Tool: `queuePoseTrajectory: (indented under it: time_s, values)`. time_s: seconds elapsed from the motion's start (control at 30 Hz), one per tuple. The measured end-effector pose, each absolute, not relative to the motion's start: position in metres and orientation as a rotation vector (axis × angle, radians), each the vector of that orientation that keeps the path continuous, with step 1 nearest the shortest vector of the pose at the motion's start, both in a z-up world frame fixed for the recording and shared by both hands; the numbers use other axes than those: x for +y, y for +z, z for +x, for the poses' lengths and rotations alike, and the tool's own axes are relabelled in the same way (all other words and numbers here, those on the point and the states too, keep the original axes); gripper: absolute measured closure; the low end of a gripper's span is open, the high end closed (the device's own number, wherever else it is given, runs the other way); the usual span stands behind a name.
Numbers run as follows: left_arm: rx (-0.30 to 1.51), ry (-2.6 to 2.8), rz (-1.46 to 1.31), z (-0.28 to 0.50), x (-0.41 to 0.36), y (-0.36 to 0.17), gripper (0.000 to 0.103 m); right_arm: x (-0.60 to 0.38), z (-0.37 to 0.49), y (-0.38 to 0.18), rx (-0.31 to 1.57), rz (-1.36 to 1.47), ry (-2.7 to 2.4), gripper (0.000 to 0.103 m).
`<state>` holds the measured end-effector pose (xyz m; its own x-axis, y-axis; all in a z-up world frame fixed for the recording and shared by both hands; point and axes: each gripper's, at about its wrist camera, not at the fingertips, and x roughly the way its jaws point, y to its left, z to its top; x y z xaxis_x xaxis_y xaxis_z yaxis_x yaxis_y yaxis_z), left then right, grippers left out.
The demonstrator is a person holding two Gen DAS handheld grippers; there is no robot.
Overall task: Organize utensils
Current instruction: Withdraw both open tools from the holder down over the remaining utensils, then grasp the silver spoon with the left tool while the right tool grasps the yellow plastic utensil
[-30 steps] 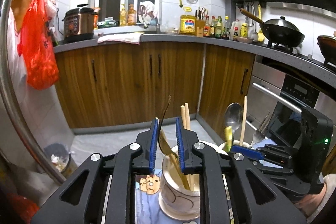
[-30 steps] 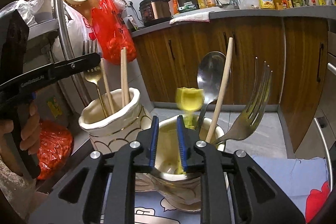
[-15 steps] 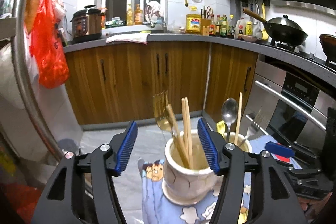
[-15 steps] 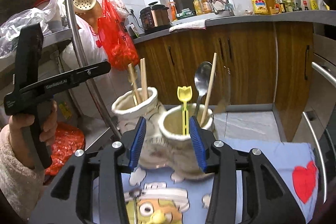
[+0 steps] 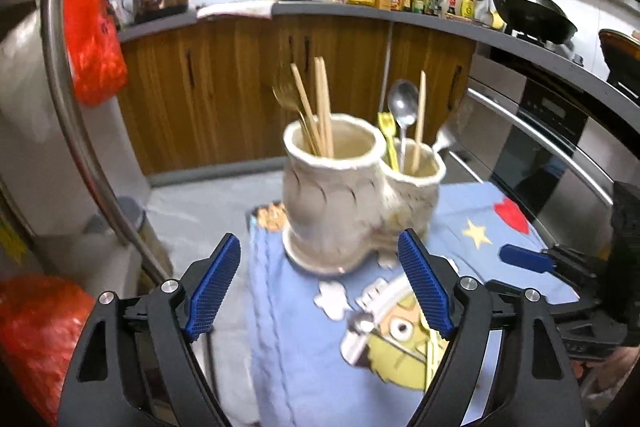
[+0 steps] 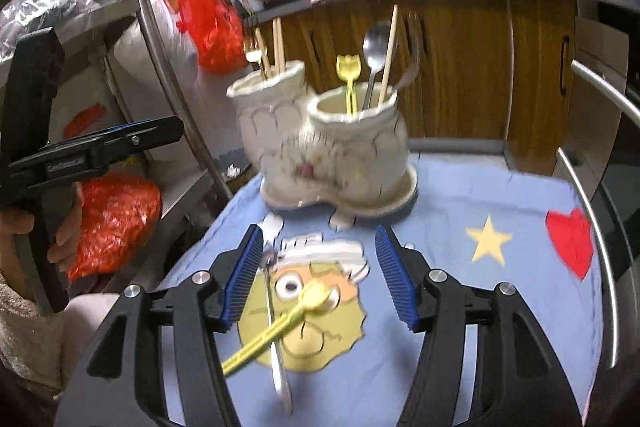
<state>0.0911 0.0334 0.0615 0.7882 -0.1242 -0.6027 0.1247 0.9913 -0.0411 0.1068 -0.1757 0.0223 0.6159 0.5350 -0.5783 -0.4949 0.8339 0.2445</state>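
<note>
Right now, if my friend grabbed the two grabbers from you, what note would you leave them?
Left gripper: jaws opening, nothing between them.
Right gripper: jaws opening, nothing gripped; it hangs over the cloth.
Holder: two-cup ceramic, on the blue cartoon cloth.
Done: gold fork and chopsticks in the left cup; small yellow fork, metal spoon, one chopstick and a silver fork in the right cup.
Left: a yellow plastic utensil and a metal one lie crossed on the cloth below the right gripper. Pick those up next.
</note>
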Motion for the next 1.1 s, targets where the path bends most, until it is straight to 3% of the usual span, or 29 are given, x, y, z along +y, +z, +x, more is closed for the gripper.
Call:
queuePoseTrajectory:
  time_s: [0.6, 0.87, 1.0, 1.1]
  values:
    - [0.815, -0.167, -0.078, 0.096, 0.042, -0.016, 0.02, -0.162, 0.114, -0.029, 0.859, 0.095, 0.595, 0.047]
    - [0.817, -0.182, -0.084, 0.095, 0.045, -0.016, 0.02, -0.149, 0.126, -0.043, 0.919, 0.061, 0.572, 0.066]
    - [0.82, -0.187, -0.081, 0.096, 0.044, -0.017, 0.02, -0.147, 0.129, -0.047, 0.939, 0.084, 0.575, 0.069]
    - [0.826, -0.19, -0.073, 0.096, 0.043, -0.018, 0.02, -0.147, 0.131, -0.048, 0.945, 0.105, 0.57, 0.084]
